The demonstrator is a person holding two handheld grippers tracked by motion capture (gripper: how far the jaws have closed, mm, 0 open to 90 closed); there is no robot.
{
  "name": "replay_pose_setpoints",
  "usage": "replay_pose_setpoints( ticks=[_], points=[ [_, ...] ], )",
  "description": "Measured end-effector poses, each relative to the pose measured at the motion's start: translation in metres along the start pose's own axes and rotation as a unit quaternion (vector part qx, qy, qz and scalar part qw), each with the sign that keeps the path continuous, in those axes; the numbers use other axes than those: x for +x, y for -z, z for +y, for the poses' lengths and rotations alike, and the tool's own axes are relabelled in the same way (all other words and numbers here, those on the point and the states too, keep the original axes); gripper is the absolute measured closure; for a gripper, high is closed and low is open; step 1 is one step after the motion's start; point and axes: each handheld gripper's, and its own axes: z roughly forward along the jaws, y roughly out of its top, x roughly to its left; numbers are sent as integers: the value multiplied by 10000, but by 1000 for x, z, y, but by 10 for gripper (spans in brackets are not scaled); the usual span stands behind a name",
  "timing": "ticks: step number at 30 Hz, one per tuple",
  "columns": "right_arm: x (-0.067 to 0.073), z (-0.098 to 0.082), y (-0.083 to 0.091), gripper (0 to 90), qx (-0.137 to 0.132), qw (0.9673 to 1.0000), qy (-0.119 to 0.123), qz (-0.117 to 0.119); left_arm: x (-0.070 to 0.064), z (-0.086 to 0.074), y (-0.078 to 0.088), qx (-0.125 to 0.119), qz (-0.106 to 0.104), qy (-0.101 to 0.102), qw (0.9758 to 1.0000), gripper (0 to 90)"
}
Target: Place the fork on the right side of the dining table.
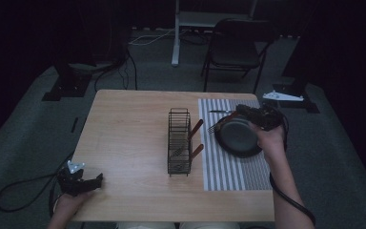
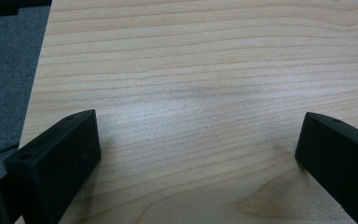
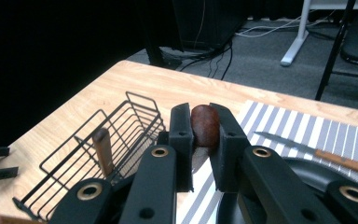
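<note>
Gripping a fork's brown wooden handle (image 3: 205, 125) between closed jaws, the right gripper (image 1: 259, 117) is hanging above the dark plate (image 1: 238, 138), forearm stretched forward. The left gripper (image 1: 78, 181) is resting wide open, empty, on the table (image 2: 205, 70).

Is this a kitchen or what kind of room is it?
Probably a recording studio or lab, not a kitchen: dark curtains all round, a lone wooden table on grey carpet, cables across the floor, and a folding chair behind.

High view overhead; gripper views low, close, sharing table (image 1: 128, 119) with it
</note>
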Motion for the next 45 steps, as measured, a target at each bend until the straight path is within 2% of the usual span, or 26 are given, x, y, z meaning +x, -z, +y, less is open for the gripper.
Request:
replay_pose_setpoints(
  ticks=[9,10,19,26,30,33,40,45],
  points=[
    [0,-16,4,806,55,10000,-53,-24,0,0,0,0,-2,5,10000,2],
    [0,-23,5,806,70,9999,-116,0,0,0,0,1,-3,11,10000,2],
    [2,-44,12,806,82,9998,-178,-17,0,0,0,-2,0,2,10000,2],
    [4,-66,22,806,109,9995,-296,-73,0,0,0,0,0,1,10000,1],
    [5,-77,24,806,192,9994,-230,-183,0,0,0,2,-2,3,10000,2],
    [4,-84,24,805,209,9991,-297,-195,0,0,0,1,-3,5,10000,2],
    [4,-98,30,806,138,9985,-510,-165,0,0,0,2,-3,4,10000,2],
    [12,-106,35,806,87,9984,-514,-212,0,0,0,1,-2,5,10000,2]
  ],
)
